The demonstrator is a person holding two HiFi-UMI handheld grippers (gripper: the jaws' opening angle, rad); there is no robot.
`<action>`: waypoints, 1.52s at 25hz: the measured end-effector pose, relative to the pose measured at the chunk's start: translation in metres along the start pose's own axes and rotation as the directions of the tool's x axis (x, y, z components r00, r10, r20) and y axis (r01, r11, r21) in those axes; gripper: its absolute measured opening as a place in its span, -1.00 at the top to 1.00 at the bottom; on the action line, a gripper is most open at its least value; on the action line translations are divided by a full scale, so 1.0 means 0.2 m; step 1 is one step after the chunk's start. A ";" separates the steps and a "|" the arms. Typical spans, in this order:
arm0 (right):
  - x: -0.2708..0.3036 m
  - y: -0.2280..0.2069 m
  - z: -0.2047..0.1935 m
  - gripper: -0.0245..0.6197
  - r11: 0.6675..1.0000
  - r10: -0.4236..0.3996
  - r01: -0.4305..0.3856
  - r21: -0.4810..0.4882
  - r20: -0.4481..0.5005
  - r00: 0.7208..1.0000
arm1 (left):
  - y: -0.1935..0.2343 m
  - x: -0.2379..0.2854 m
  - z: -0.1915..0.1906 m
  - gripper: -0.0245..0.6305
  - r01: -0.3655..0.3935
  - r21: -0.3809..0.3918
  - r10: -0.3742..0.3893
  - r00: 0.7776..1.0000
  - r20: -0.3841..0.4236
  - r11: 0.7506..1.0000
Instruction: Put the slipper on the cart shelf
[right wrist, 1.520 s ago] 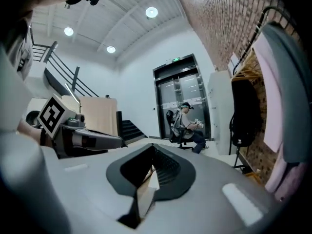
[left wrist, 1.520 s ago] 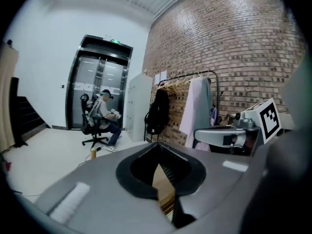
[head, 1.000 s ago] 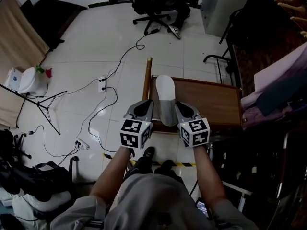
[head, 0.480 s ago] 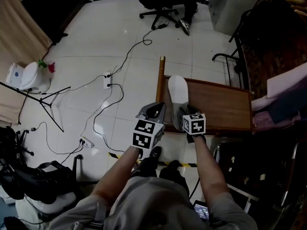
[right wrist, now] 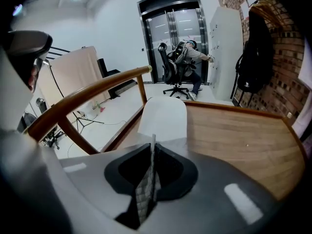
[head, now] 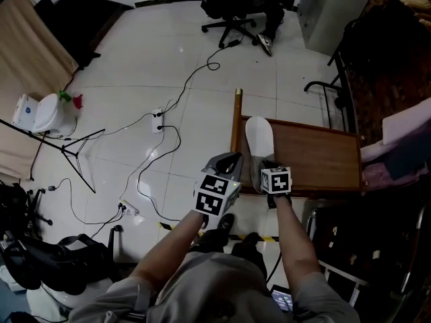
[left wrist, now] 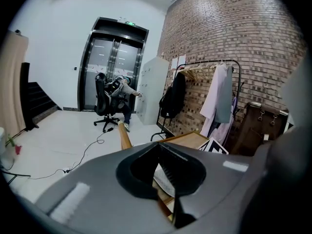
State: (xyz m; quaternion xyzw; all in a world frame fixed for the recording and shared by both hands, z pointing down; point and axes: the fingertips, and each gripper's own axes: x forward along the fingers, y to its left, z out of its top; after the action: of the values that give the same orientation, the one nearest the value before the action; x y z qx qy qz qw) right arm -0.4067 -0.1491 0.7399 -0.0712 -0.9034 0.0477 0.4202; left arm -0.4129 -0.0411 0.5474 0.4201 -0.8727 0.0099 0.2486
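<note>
Head view first: where's the slipper [head: 259, 136]?

Flat on the cart shelf [head: 316, 160], along its left edge, just beside the wooden rail [head: 237, 123]. The toe end lies towards the far side of the shelf, the heel end at the near edge.

And the two hand-held grippers?

Both are at the heel end. The left hand-held gripper [head: 227, 161] is at the rail, just left of the slipper. The left gripper view shows its jaws together with nothing between them. The right hand-held gripper [head: 268, 167] hovers right over the heel.

Is the right one clamped on it?

Not that I can see from here. In the right gripper view its jaws are closing, only a slit apart. The slipper lies flat on the shelf just ahead, its heel running under the gripper's nose. A thin pale edge shows in the slit; I can't tell whether that is pad or slipper.

Anything else about?

A power strip [head: 159, 121] lies on the tiled floor [head: 135, 59] left of the shelf, and an office chair [head: 229, 5] stands well beyond it.
</note>
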 end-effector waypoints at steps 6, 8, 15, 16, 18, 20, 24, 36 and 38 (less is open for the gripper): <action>-0.13 -0.02 0.11 0.89 1.000 0.011 -0.010 -0.011 0.063 0.998 | 0.01 0.03 0.03 0.90 0.023 0.005 -0.023 1.000 0.003 1.000; -0.21 -0.03 0.17 0.90 1.000 0.001 0.000 -0.006 0.105 0.994 | -0.01 0.03 0.04 0.90 0.040 0.007 -0.040 0.999 0.007 0.999; -0.57 -0.08 0.37 0.90 0.998 -0.061 0.059 0.013 0.261 0.963 | -0.12 0.06 0.14 0.90 0.114 0.035 -0.116 0.993 0.035 0.993; -0.62 -0.09 0.39 0.90 0.997 -0.074 0.071 0.018 0.282 0.957 | -0.14 0.06 0.16 0.90 0.127 0.046 -0.129 0.991 0.041 0.991; -0.74 -0.12 0.42 0.90 0.995 -0.104 0.098 0.036 0.325 0.940 | -0.20 0.08 0.21 0.90 0.158 0.078 -0.162 0.985 0.055 0.984; -0.87 -0.15 0.44 0.90 0.991 -0.134 0.122 0.054 0.363 0.922 | -0.28 0.10 0.25 0.90 0.192 0.108 -0.200 0.978 0.067 0.975; -1.12 -0.18 0.44 0.90 0.984 -0.178 0.158 0.083 0.424 0.888 | -0.45 0.11 0.33 0.90 0.262 0.149 -0.276 0.957 0.085 0.953; -2.02 -0.23 -0.07 0.90 0.926 -0.377 0.301 0.228 0.506 0.776 | -1.32 -0.08 0.23 0.90 0.484 0.232 -0.504 0.863 0.034 0.844; -2.17 -0.22 -0.22 0.90 0.910 -0.413 0.324 0.259 0.501 0.761 | -1.48 -0.14 0.16 0.90 0.515 0.242 -0.533 0.846 0.014 0.823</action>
State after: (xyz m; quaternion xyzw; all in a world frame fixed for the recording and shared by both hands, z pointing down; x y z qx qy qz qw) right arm -0.1005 -0.2646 0.4482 0.1580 -0.9744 0.0530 0.1511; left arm -0.1941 -0.2194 0.4495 0.6693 -0.7259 0.0246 0.1562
